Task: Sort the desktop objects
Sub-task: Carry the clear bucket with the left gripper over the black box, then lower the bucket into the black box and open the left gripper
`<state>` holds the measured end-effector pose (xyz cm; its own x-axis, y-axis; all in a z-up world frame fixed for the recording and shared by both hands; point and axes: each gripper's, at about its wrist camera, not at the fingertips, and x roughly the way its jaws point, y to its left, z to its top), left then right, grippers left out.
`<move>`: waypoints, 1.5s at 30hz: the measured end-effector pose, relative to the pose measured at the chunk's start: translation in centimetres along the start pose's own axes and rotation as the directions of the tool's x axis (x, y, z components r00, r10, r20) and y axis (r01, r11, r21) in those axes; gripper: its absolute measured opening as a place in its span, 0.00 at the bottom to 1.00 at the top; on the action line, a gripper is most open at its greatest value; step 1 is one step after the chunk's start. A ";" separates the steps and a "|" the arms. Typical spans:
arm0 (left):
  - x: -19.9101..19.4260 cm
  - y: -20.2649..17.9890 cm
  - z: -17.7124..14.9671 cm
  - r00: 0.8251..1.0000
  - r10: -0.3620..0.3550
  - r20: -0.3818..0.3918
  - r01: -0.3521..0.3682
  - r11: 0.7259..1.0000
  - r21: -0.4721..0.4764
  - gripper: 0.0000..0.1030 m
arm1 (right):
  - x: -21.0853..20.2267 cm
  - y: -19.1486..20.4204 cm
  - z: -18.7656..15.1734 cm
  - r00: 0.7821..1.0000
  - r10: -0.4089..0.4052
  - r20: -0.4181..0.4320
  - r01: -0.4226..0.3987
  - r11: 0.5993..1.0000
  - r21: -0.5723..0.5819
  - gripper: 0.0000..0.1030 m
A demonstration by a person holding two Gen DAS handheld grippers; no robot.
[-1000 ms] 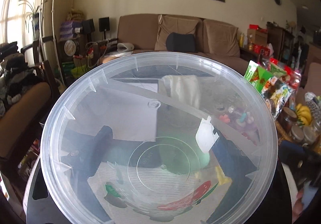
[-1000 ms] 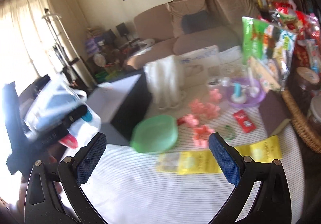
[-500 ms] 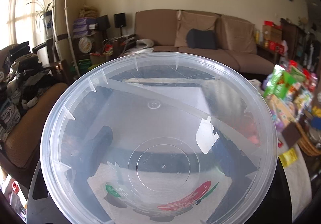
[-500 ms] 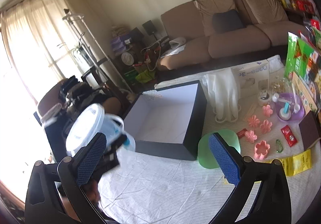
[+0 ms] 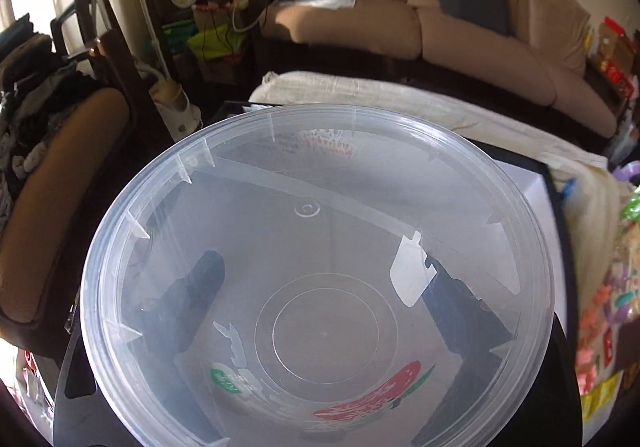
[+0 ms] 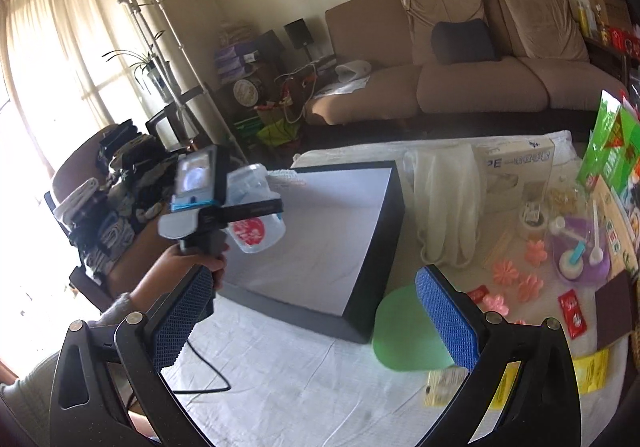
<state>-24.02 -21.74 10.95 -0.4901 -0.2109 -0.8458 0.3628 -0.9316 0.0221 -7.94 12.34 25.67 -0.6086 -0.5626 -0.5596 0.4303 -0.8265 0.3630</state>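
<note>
My left gripper [image 6: 256, 207] is shut on a clear plastic tub [image 5: 320, 279] with a red and green label. The tub's open mouth fills the left wrist view. In the right wrist view the tub [image 6: 256, 215] hangs over the left edge of a black box [image 6: 384, 247] with a white inside. My right gripper [image 6: 316, 319] is open and empty, low over the white cloth, in front of the box. A green lid [image 6: 408, 331] lies just right of the box's near corner.
Pink flower shapes [image 6: 516, 279], red sachets [image 6: 572, 311], yellow packets [image 6: 588, 367], a purple dish [image 6: 580, 251], white gloves [image 6: 448, 203] and a carton [image 6: 516, 163] lie right of the box. Snack bags [image 6: 612, 143] stand at the far right. A chair [image 5: 60, 175] is on the left.
My left gripper has carried the tub left and tilted it down over the box. My right gripper has swung left and back, so the box is now central.
</note>
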 end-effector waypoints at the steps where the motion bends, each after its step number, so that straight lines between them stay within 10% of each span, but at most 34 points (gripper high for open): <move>1: 1.2 -0.1 0.5 1.000 0.006 -0.020 -0.006 1.000 0.000 0.93 | 0.6 -0.5 0.2 1.000 0.000 -0.003 0.000 1.000 0.003 1.00; 5: 5.5 0.7 2.4 0.985 -0.070 -0.156 0.061 0.996 -0.059 0.93 | 2.4 -1.6 0.1 1.000 -0.003 -0.021 0.003 1.000 0.010 1.00; 15: 9.9 1.0 1.4 0.961 0.080 -0.265 -0.074 0.997 0.033 0.94 | 5.8 -1.8 -1.3 0.996 -0.007 -0.085 0.009 1.000 0.018 1.00; 28: 3.6 2.6 -1.5 0.948 -0.084 -0.307 0.071 0.996 -0.055 0.99 | 4.3 0.8 -1.2 0.997 -0.025 -0.077 0.023 0.999 -0.035 1.00; 33: -1.2 4.3 -3.1 0.930 -0.256 -0.265 0.231 0.965 -0.123 0.99 | 3.8 2.0 -1.4 0.996 -0.032 -0.087 0.028 0.999 -0.046 1.00; 39: -9.2 8.6 -7.5 0.878 -0.477 -0.026 0.453 0.848 -0.276 1.00 | 4.3 3.6 -1.2 0.994 -0.029 -0.109 0.023 0.998 -0.060 1.00; 45: -12.8 12.3 -13.2 0.886 -0.439 0.149 0.462 0.814 -0.352 1.00 | 8.9 6.4 0.4 0.980 -0.099 -0.172 0.064 0.978 -0.200 1.00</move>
<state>-2.78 -26.56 14.99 -0.7116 0.1781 -0.6797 0.3476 -0.7515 -0.5608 -10.87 2.03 23.37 -0.5242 -0.4658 -0.7129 0.5149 -0.8402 0.1702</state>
